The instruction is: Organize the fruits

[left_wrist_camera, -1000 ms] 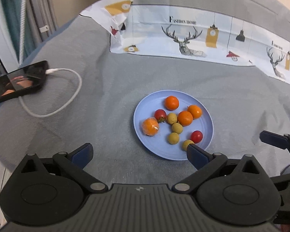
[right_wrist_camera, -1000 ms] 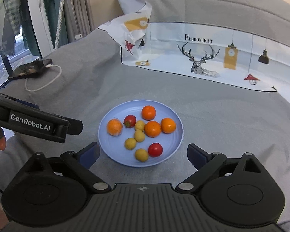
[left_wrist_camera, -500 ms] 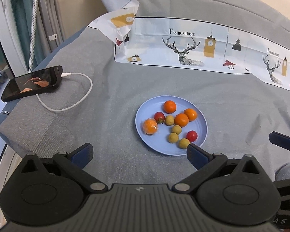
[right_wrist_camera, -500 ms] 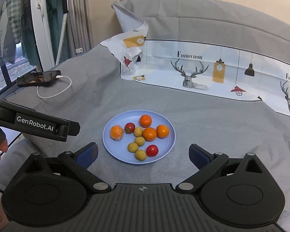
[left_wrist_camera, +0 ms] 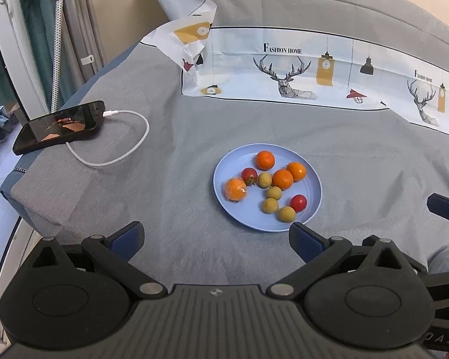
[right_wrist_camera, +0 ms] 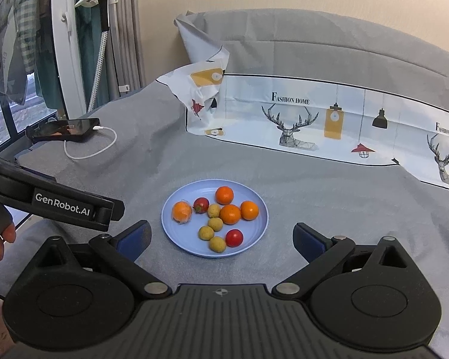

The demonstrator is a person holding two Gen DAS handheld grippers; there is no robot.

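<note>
Fruits (right_wrist_camera: 221, 218) on the blue plate (right_wrist_camera: 256, 233) lie ahead of both spread, empty grippers (left_wrist_camera: 217, 237) (right_wrist_camera: 221, 237).

Plate (left_wrist_camera: 312, 209): on the bedspread (left_wrist_camera: 179, 239), ahead of both grippers, between phone and printed cloth.
Oranges (left_wrist_camera: 282, 179): far half of plate; wrapped orange (left_wrist_camera: 236, 189) at left edge.
Longans (left_wrist_camera: 274, 193): middle to near side.
Cherry tomatoes (left_wrist_camera: 298, 202): near right; another left of centre.
Phone (left_wrist_camera: 60, 126): far left, charging cable (left_wrist_camera: 128, 149) looping to its right.
Printed cloth (left_wrist_camera: 314, 68): behind plate.
</note>
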